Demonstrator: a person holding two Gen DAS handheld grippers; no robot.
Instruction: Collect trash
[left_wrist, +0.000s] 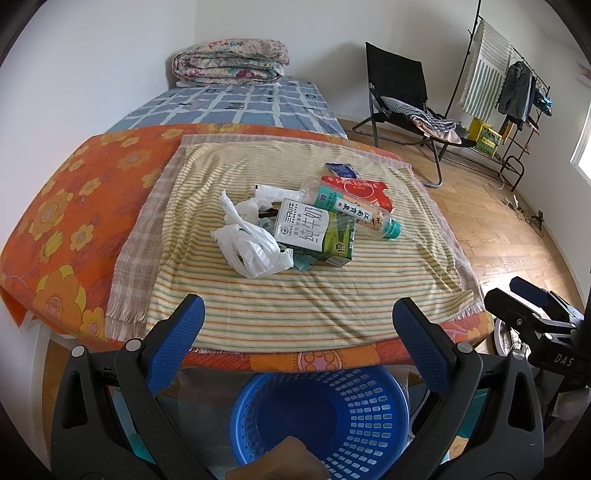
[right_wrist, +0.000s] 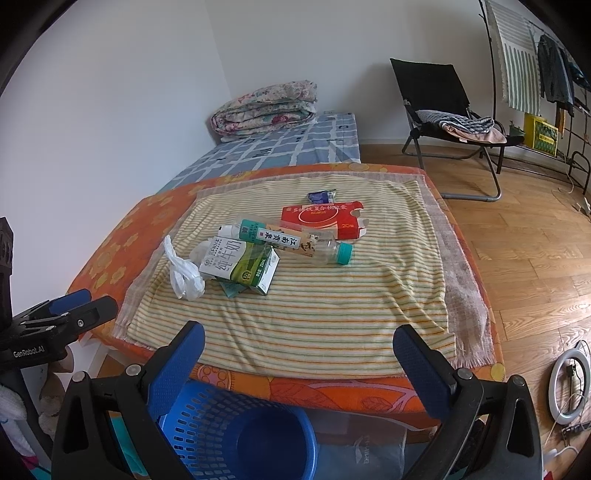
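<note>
Blue plastic basket (left_wrist: 321, 417) is sitting on the floor below the bed's edge, its near rim cut off. Trash is lying on the striped towel (left_wrist: 295, 295) at 12 o'clock: one milk carton (left_wrist: 314, 230), one bottle (left_wrist: 351, 206), one red box (left_wrist: 360, 190), one white bag (left_wrist: 251, 243), with smaller scraps half hidden beneath. Left gripper (left_wrist: 297, 317) and right gripper (right_wrist: 297, 341) are both hanging apart, empty.

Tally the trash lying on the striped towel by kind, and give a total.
Clear plastic bottle with teal cap: 1
Cartons and boxes, white-green milk carton, red cardboard box: 2
Crumpled white plastic bag: 1
Small blue wrapper: 1
Total: 5
</note>
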